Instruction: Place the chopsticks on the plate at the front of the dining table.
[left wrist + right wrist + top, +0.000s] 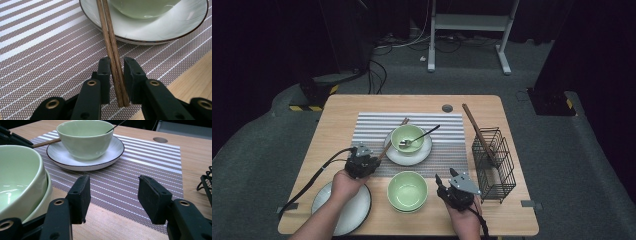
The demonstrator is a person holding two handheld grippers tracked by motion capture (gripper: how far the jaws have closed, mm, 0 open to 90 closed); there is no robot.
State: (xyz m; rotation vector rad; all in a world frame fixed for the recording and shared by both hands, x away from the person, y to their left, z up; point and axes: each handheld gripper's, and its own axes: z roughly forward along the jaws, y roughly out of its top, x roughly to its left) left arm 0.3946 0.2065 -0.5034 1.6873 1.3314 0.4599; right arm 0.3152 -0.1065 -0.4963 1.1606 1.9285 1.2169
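A dark studio surrounds a pale wooden worktop (pixel 362 105) carrying a striped placemat (pixel 372 125).

High view: the left gripper (pixel 368 161) sits at the placemat's near left corner, at the lower end of a pair of wooden chopsticks (pixel 392 137) whose long axis runs diagonally away toward the worktop's far edge, past the left rim of a white plate (pixel 393 156) holding a green bowl (pixel 406 135) with a spoon (pixel 422 136). The right gripper (pixel 439 184) rests near the front edge, between stacked green bowls (pixel 407 191) and a black wire cutlery basket (pixel 494 165). The left hand is clearly nearer the chopsticks.

Left gripper view: the chopsticks (pixel 113 55) lie between the fingers (pixel 104 75), pointing straight ahead over the plate rim (pixel 155 32). The fingers are narrowed close around the pair; whether the pads already press I cannot tell.

Right gripper view: the fingers (pixel 81 195) are spread, holding nothing.
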